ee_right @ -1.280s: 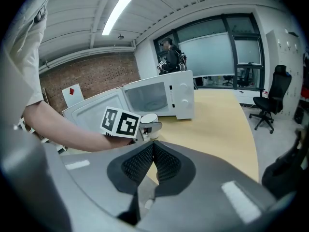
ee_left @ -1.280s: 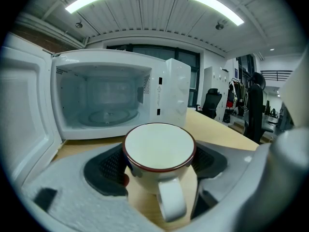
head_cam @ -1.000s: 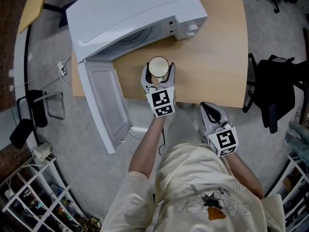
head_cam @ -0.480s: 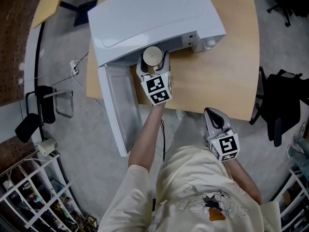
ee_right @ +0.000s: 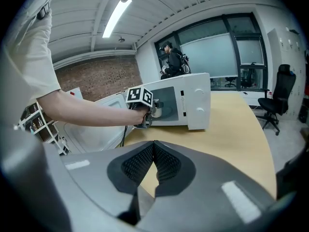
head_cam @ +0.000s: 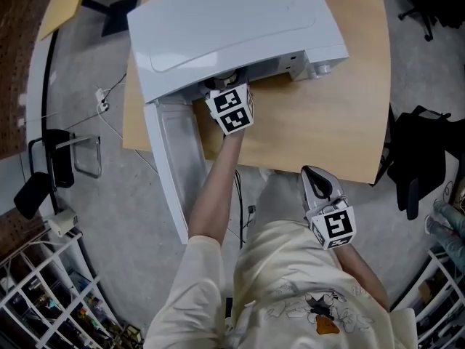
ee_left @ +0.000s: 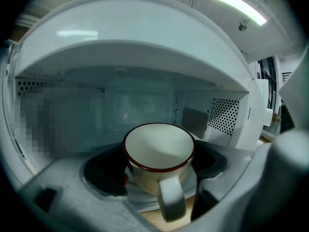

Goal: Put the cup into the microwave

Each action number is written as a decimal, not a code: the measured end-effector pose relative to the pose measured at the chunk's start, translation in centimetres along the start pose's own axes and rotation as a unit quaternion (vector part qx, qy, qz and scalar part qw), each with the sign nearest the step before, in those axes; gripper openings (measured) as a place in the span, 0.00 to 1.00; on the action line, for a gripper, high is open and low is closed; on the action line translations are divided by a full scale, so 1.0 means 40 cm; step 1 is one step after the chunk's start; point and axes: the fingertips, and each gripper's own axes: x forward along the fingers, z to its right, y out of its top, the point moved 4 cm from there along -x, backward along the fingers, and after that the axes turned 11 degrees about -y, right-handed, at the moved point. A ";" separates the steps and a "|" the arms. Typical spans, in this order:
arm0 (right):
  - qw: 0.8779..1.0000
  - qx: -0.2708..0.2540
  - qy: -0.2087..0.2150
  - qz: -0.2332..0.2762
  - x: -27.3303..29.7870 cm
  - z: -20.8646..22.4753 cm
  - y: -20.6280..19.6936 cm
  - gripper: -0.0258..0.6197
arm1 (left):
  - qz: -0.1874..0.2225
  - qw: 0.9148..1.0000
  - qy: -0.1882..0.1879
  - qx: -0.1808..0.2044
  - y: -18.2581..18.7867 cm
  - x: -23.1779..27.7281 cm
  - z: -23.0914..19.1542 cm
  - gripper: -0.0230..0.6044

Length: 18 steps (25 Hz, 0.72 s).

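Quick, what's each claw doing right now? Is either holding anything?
Left claw: closed on the cup, at the opening of the microwave.
Right claw: closed, holding nothing.

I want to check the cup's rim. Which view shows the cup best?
The left gripper view: the cup fills its middle, held in the left tongs, rim and handle clear. The right gripper view shows the cup small and far. The head view mostly hides it under the microwave.
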 end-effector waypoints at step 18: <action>0.995 0.004 -0.035 0.088 0.105 0.025 0.155 0.05 | 0.018 0.999 -0.014 0.029 -0.009 0.030 -0.009 0.66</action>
